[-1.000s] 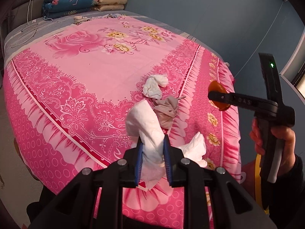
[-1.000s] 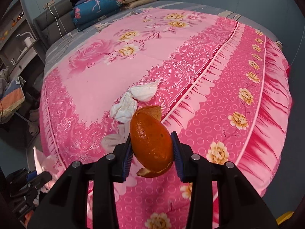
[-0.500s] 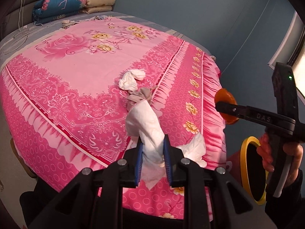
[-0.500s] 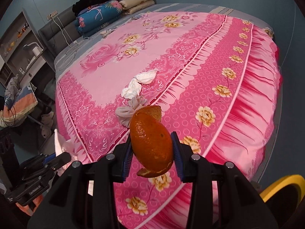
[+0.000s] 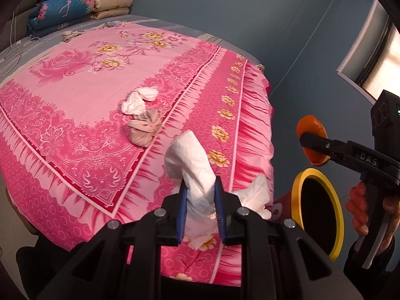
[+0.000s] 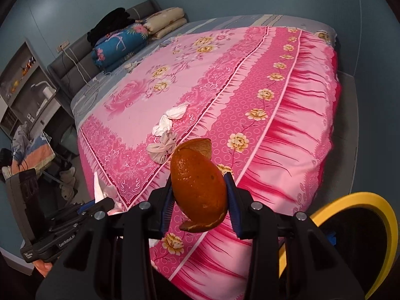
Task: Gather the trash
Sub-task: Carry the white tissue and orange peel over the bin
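Note:
My left gripper [image 5: 200, 210] is shut on a crumpled white tissue [image 5: 192, 165], held above the near corner of the bed. My right gripper [image 6: 200, 200] is shut on an orange peel [image 6: 200, 180]; in the left wrist view that orange peel [image 5: 311, 131] hangs just above a bin with a yellow rim [image 5: 318, 210]. On the pink bedspread lie a beige wad [image 5: 145, 130] and two white tissues [image 5: 138, 101], also seen from the right wrist as the beige wad [image 6: 161, 148] and the white tissues [image 6: 170, 118].
The bed's pink floral cover [image 5: 82, 92] fills the left and middle. Folded quilts [image 5: 75, 12] lie at the headboard. The yellow-rimmed bin [image 6: 355, 227] stands on the floor off the bed's corner. Shelves and clutter [image 6: 27, 115] stand at the far left.
Both grippers have drawn back from the bed and swung right, toward the bed's corner, each keeping its load. The yellow-rimmed bin has come into both views, and the peel now hangs above it.

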Tool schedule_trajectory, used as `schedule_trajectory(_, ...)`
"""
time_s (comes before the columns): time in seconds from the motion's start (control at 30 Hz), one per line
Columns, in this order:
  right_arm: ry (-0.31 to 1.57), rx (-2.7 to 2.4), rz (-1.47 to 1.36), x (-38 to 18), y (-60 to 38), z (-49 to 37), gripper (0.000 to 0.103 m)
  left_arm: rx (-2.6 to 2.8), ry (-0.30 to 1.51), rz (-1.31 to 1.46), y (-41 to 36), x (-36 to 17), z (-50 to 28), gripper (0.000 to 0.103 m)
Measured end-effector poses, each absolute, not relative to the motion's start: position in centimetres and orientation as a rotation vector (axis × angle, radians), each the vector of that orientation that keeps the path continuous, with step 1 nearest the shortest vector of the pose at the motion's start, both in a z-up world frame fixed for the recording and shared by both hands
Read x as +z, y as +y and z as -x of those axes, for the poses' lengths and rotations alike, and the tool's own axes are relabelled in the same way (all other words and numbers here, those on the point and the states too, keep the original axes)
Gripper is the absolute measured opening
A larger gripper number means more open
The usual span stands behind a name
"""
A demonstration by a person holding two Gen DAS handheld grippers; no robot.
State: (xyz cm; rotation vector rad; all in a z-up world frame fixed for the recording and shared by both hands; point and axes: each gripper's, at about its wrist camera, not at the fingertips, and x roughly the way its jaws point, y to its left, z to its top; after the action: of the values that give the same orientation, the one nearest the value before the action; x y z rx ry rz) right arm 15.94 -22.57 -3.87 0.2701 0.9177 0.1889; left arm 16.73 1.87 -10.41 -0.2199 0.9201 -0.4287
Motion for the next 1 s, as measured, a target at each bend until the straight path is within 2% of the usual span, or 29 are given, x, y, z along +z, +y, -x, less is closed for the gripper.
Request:
schedule_trajectory(0.63, 0.799, 0.001, -0.392, 0.3, -31.5, -9.1, 0.036, -0.677, 0.904, 0.085, -9.1, -7.5, -13.9, 0.019)
schedule_trajectory(1.0, 0.781, -0.151, -0.468, 0.7, -37.0, -5.3, 0.037, -0.857, 0.901, 0.019, -15.8, -6.9, -11.8, 0.019)
